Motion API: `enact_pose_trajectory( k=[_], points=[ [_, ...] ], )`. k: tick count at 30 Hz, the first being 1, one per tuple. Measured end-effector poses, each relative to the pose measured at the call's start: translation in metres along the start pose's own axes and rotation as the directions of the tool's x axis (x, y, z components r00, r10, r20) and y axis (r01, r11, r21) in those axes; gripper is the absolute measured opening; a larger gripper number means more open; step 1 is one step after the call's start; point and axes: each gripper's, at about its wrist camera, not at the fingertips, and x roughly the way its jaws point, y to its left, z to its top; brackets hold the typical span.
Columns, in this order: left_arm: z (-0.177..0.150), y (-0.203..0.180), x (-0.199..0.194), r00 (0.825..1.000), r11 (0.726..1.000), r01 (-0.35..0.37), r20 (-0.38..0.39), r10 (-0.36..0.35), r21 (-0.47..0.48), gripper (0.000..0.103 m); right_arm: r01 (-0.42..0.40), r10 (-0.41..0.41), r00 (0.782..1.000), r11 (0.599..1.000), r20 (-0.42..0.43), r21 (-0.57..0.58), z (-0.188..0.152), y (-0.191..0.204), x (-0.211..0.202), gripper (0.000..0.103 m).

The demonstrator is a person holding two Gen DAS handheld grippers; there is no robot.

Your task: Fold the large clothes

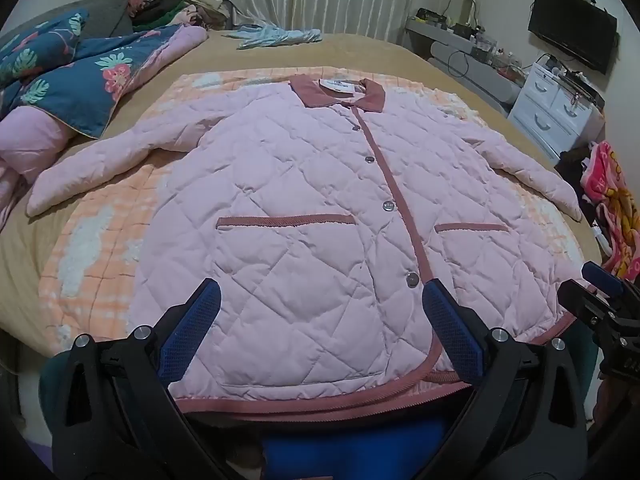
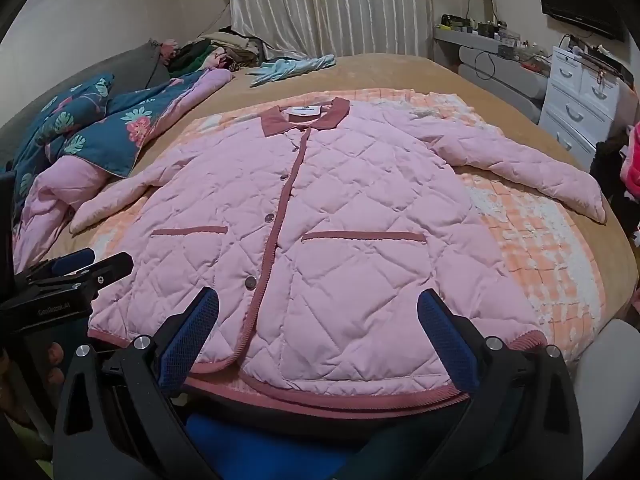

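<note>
A pink quilted jacket (image 1: 304, 208) with a dusty-rose collar, trim and two pockets lies flat and buttoned on the bed, face up, both sleeves spread out; it also shows in the right wrist view (image 2: 320, 216). My left gripper (image 1: 320, 316) is open and empty, hovering just above the jacket's hem, left of the button line. My right gripper (image 2: 318, 320) is open and empty above the hem, right of the button line. The right gripper also shows at the left wrist view's right edge (image 1: 600, 292), and the left gripper at the right wrist view's left edge (image 2: 80, 268).
The jacket lies on an orange checked blanket (image 1: 92, 256) over a tan bed cover (image 1: 360, 52). A blue floral quilt (image 1: 80, 76) and piled clothes sit at the left. A light blue garment (image 1: 276, 36) lies at the far side. White drawers (image 1: 556, 108) stand at the right.
</note>
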Motion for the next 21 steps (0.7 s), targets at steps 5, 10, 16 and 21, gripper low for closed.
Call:
enact_pose_trajectory(
  k=[5, 10, 16, 21],
  points=[
    [0.0008, 0.0003, 0.0002, 1.000, 1.000, -0.001, 0.005, 0.001, 0.002, 0.095, -0.001, 0.001, 1.000, 1.000, 0.005, 0.008, -0.0010, 0.0008, -0.0057, 0.099],
    [0.0030, -0.0034, -0.0043, 1.000, 1.000, -0.006, 0.012, 0.006, 0.004, 0.095, -0.009, 0.009, 1.000, 1.000, -0.002, -0.006, 0.0044, 0.0050, -0.0066, 0.099],
    [0.0034, -0.0045, -0.0057, 1.000, 1.000, -0.005, 0.017, 0.005, 0.002, 0.095, -0.009, 0.009, 1.000, 1.000, -0.001, -0.007, 0.0022, 0.0030, -0.0051, 0.099],
    [0.0036, -0.0008, -0.0070, 1.000, 1.000, 0.000, 0.024, 0.000, 0.005, 0.095, -0.008, 0.008, 1.000, 1.000, 0.001, -0.009, 0.0008, 0.0048, -0.0062, 0.099]
  ],
)
